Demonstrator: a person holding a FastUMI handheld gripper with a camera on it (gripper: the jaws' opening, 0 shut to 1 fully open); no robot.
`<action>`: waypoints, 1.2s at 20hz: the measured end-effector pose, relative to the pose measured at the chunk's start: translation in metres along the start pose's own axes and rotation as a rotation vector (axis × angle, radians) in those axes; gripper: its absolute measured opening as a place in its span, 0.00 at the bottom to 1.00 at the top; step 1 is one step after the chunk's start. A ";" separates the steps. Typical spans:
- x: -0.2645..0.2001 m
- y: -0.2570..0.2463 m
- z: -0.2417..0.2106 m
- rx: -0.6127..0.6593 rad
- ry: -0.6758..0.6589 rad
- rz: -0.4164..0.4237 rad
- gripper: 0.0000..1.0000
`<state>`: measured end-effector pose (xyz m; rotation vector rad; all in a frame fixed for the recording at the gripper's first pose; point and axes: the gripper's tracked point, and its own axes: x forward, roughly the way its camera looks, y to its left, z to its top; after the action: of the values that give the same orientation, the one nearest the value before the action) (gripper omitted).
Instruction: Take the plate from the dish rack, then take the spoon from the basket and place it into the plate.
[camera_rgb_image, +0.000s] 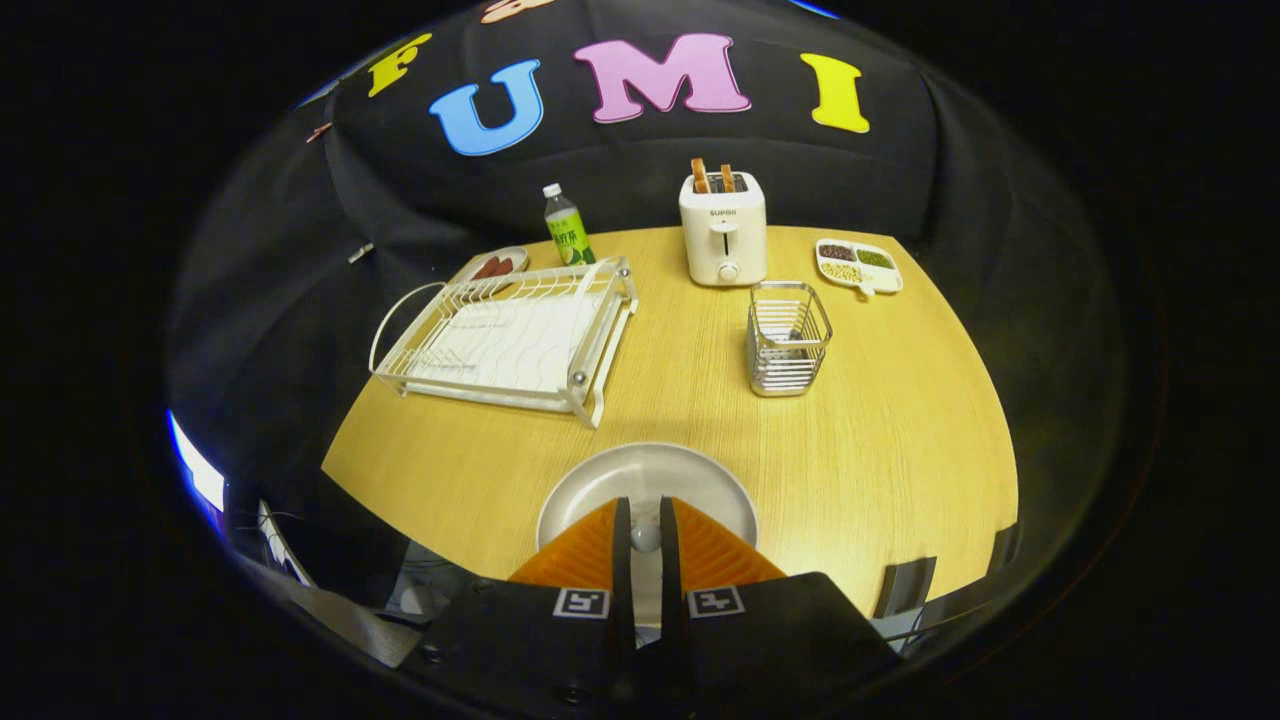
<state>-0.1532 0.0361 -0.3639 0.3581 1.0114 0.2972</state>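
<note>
The gripper, ribbed orange fingers nearly together, pinches a pale spoon over the smooth round grey plate near the wooden table's front edge. Beyond bare wood stand the wire basket and white dish rack.

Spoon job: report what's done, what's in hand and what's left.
Done: the plate lies on the table, the dish rack stands bare. In hand: the gripper is over the plate, fingers nearly closed around a small rounded thing, likely the spoon. Left: release it onto the plate.
</note>
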 end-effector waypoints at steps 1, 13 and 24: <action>0.002 0.000 0.001 0.010 -0.006 0.000 0.14; 0.018 -0.003 -0.026 0.051 0.073 -0.014 1.00; -0.002 -0.012 0.045 0.008 -0.074 -0.083 0.99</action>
<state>-0.1147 0.0177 -0.3455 0.3315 0.9522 0.2034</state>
